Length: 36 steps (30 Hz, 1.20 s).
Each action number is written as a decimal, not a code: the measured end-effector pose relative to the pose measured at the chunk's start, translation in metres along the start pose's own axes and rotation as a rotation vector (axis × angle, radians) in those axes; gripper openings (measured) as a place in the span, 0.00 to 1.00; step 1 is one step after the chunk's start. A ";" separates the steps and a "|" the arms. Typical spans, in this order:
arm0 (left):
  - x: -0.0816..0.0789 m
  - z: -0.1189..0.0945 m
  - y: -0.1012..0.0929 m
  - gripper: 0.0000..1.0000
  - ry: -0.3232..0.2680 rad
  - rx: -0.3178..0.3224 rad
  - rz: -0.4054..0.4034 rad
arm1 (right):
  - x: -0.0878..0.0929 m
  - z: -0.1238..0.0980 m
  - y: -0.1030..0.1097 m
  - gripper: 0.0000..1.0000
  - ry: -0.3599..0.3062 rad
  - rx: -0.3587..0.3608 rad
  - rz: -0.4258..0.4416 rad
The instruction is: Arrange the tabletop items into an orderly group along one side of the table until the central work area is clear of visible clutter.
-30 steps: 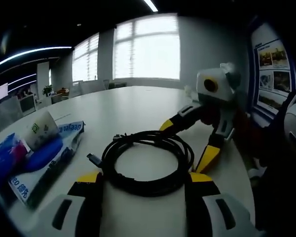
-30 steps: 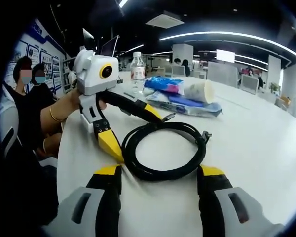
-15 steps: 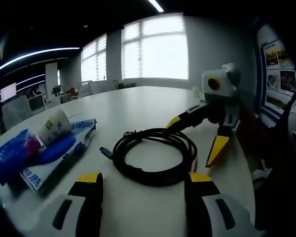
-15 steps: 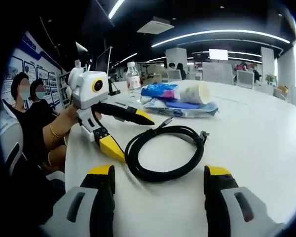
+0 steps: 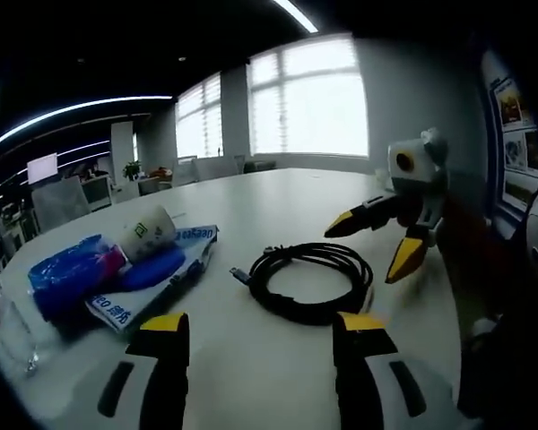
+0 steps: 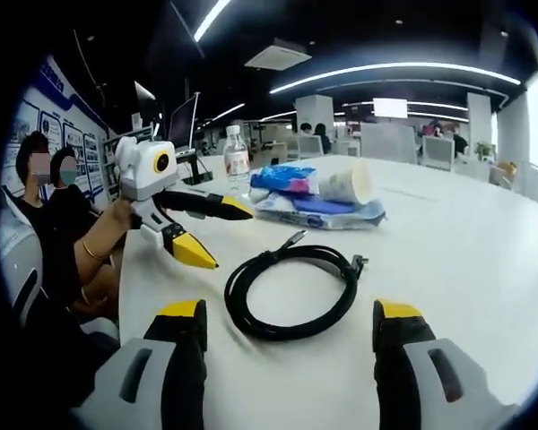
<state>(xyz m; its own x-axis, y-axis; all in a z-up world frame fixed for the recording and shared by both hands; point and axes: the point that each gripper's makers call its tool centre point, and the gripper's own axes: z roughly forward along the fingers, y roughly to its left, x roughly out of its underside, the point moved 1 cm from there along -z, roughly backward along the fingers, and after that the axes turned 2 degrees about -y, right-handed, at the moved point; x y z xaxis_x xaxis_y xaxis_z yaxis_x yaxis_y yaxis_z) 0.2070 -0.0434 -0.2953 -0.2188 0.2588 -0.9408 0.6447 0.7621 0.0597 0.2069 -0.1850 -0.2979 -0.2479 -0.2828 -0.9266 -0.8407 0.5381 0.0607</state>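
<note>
Left gripper view: the left gripper (image 5: 262, 336) is seen at the bottom of the frame with its yellow-tipped jaws spread apart and nothing between them. A coiled black cable (image 5: 311, 281) lies flat on the white table (image 5: 278, 202) just beyond the jaw tips, near the centre of the frame. At centre left, a paper cup (image 5: 147, 239) rests on its side on a blue tissue pack (image 5: 152, 277), with a blue plastic packet (image 5: 70, 275) touching it on the left. At centre right the right gripper (image 5: 377, 242) is held above the table, jaws parted and empty, beside the cable.

Right gripper view: the right gripper (image 6: 290, 325) is seen at the bottom, jaws wide apart, with the cable (image 6: 290, 289) lying beyond the tips, untouched. At centre left, the left gripper (image 6: 217, 233) is held by a hand (image 6: 115, 218), jaws apart. A water bottle (image 6: 238, 160) stands upright at upper centre, beside the tissue pack (image 6: 325, 208), cup (image 6: 346, 184) and packet (image 6: 288, 177).
</note>
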 end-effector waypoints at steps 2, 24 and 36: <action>-0.002 -0.005 0.005 0.64 -0.012 -0.026 -0.016 | -0.004 0.000 0.000 0.73 -0.006 0.002 -0.007; -0.014 -0.044 0.073 0.60 -0.116 -0.327 -0.112 | -0.035 0.013 0.006 0.71 -0.038 0.001 -0.051; -0.013 -0.059 0.099 0.60 -0.096 -0.440 -0.099 | -0.045 0.023 0.006 0.69 -0.029 -0.011 -0.062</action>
<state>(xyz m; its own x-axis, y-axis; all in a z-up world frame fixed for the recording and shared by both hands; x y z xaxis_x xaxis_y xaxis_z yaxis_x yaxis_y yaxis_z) 0.2300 0.0636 -0.2576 -0.1811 0.1321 -0.9746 0.2472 0.9652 0.0849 0.2243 -0.1512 -0.2648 -0.1810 -0.2923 -0.9390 -0.8594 0.5113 0.0064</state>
